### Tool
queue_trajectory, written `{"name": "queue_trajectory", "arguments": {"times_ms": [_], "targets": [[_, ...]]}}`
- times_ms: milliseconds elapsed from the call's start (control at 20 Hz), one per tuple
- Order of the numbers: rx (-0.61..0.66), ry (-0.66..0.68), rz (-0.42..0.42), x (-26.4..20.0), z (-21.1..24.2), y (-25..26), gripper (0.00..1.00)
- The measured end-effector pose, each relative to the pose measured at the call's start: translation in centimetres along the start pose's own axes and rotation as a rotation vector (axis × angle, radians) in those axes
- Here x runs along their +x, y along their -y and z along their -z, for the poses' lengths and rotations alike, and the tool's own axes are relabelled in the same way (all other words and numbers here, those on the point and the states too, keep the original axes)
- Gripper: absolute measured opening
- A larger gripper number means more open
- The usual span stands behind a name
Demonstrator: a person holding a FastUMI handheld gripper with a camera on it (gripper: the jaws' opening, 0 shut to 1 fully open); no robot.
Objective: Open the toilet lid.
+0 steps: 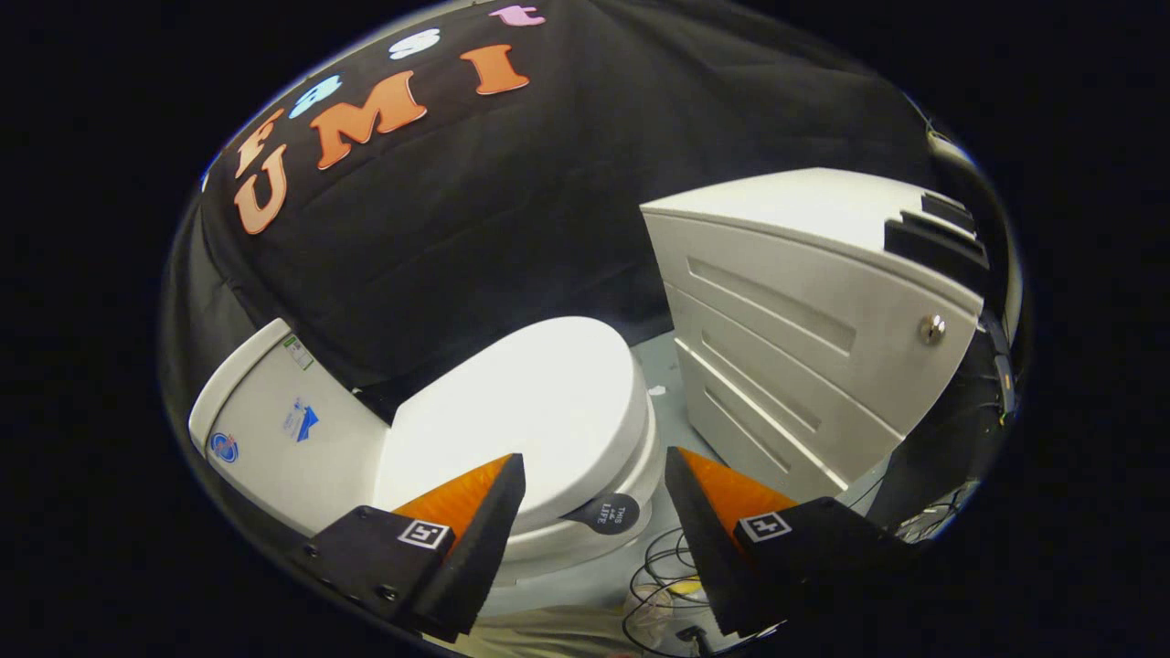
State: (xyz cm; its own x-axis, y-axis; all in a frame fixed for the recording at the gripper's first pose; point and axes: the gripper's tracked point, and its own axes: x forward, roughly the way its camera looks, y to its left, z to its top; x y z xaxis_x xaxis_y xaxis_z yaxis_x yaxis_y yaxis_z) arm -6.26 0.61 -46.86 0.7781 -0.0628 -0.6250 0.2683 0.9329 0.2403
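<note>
Nothing of the job looks done yet: the toilet lid [539, 402] lies flat and closed on the bowl, left of the white drawer cabinet [804, 338]. The tongs [594, 498] hang wide open and empty, with the lid's dark pull tab [611, 514] between the fingers.

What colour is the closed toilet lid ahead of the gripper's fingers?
White, plain, as the gripper view shows: the toilet lid lies just beyond the open gripper.
</note>
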Motion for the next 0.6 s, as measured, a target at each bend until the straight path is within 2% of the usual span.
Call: {"name": "queue_trajectory", "arguments": {"times_ms": [300,600], "targets": [[0.111,-0.081,0.042,2.9,5.3,2.5,0.99],[0.406,-0.173,-0.011,4.2,8.8,2.9,0.98]]}}
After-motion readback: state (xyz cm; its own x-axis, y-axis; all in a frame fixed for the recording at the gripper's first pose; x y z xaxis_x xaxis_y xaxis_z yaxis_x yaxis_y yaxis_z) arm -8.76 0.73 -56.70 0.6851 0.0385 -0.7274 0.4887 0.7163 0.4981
